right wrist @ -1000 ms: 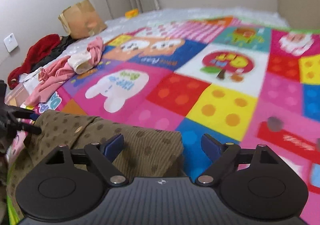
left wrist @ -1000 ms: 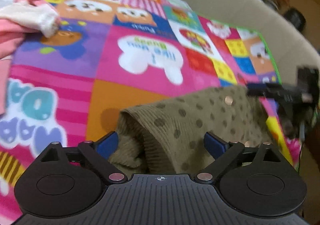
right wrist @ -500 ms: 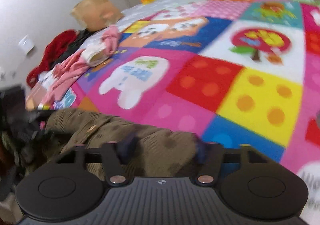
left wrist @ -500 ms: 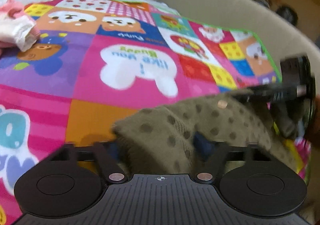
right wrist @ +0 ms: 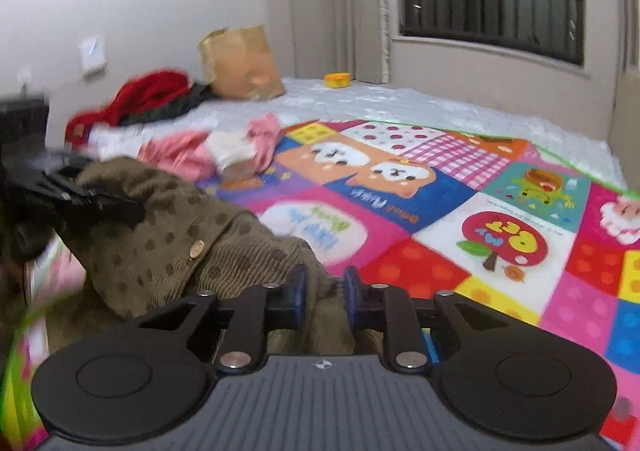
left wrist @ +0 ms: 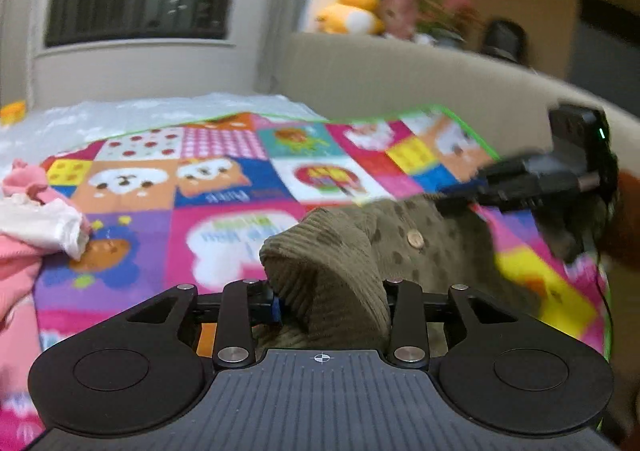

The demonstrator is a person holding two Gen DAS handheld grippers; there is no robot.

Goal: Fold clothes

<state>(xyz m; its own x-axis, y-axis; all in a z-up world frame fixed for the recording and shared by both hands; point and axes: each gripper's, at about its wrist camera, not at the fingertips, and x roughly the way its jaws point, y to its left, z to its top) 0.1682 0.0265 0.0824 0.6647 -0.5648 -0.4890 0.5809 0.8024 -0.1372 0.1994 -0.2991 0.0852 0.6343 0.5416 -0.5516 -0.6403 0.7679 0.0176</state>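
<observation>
An olive-green corduroy garment (left wrist: 400,251) with darker dots and a small round button is lifted off the play mat (left wrist: 224,179), stretched between the two grippers. The left gripper (left wrist: 328,299) has its jaws drawn in on a bunched corner of the cloth, which bulges up between the blue-padded fingers. The right gripper (right wrist: 324,291) has its jaws narrow, clamped on a thin fold of the same garment's other end. In the right wrist view the cloth rises leftward to the left gripper's black fingers; in the left wrist view it runs to the right, where the other gripper's black body and a green light show, blurred.

The mat is a bright patchwork of cartoon animals, an apple tree and coloured squares with a green border. Near its far left corner lies a heap of pink and white clothes (right wrist: 224,147). Beyond, on a pale quilted sheet (right wrist: 400,107), stand a brown paper bag (right wrist: 240,63), red and dark clothing (right wrist: 152,91) and a small yellow tub (right wrist: 337,79). Plush toys (left wrist: 352,7) sit on a ledge above the mat's far right edge.
</observation>
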